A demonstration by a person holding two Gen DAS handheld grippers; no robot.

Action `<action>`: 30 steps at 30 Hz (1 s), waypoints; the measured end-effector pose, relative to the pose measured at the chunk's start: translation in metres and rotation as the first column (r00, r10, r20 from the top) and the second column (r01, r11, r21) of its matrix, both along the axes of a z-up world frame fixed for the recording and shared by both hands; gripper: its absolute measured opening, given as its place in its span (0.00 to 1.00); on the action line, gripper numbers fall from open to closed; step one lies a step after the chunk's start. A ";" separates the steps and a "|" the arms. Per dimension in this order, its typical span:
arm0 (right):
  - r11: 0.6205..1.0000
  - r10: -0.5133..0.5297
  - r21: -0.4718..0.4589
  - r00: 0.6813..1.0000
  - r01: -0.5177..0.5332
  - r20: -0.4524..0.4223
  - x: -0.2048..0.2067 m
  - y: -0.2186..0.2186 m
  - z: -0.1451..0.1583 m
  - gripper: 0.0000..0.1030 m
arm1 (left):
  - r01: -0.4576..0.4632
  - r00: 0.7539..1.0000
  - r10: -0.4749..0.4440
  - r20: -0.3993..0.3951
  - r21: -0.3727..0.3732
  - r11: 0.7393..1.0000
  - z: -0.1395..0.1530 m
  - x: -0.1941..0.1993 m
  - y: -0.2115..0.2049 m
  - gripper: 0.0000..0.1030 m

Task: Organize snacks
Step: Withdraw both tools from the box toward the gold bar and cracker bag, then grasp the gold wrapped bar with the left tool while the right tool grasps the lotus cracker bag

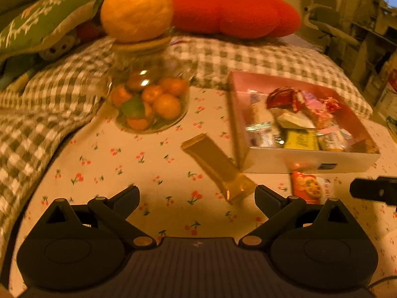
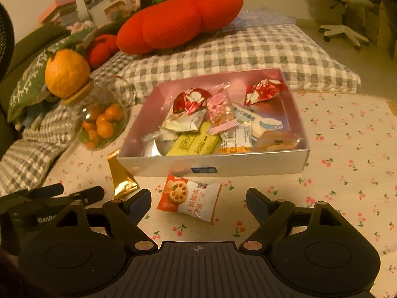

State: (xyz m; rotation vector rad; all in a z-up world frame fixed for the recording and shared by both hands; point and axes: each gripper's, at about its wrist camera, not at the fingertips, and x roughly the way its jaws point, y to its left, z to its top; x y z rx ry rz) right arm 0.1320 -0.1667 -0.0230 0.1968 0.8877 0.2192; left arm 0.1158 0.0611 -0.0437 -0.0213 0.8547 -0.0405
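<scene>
An orange-and-white snack packet [image 2: 189, 197] lies loose on the cherry-print cloth [image 2: 347, 149] just in front of the snack box [image 2: 213, 165], straight ahead of the right gripper [image 2: 198, 202] and centred between its spread, empty fingers. A gold bar packet [image 1: 218, 167] lies diagonally — far end up-left, near end just inside the right finger of the left gripper [image 1: 197, 198], also wide open. By this reading each gripper has its own packet nearest.

Cream cloth [image 2: 347, 149] dotted with red cherries. Grey-and-white checked quilt [image 2: 235, 49]. Pink-lined white box [image 2: 211, 165]. Gold packet [image 1: 215, 166]. Orange-and-white snack bag [image 2: 189, 197]. Red plush cushion [image 2: 178, 19]. Black grippers: left [image 1: 197, 198], right [image 2: 198, 202].
</scene>
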 end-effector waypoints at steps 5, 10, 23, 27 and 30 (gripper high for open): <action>0.999 0.014 -0.049 1.000 -0.014 0.009 0.005 0.014 -0.017 0.83 | -0.045 0.999 0.045 -0.001 -0.021 0.999 -0.009 0.005 0.000 0.96; 0.998 0.008 -0.060 1.000 -0.008 0.014 0.011 0.021 -0.033 0.83 | -0.035 0.999 0.036 0.017 -0.022 0.999 -0.016 0.009 -0.011 0.95; 0.987 0.080 -0.147 0.994 -0.067 0.078 0.012 0.034 -0.049 0.84 | -0.012 1.000 0.012 0.006 -0.005 1.000 -0.029 0.023 -0.020 0.63; 0.978 0.099 -0.192 0.991 -0.080 0.093 0.010 0.036 -0.052 0.84 | 0.022 1.000 -0.022 0.000 0.003 1.000 -0.027 0.021 -0.011 0.39; 0.978 0.095 -0.196 0.991 -0.076 0.090 0.009 0.031 -0.051 0.84 | 0.046 0.999 -0.046 -0.015 -0.003 0.999 -0.025 0.017 0.000 0.27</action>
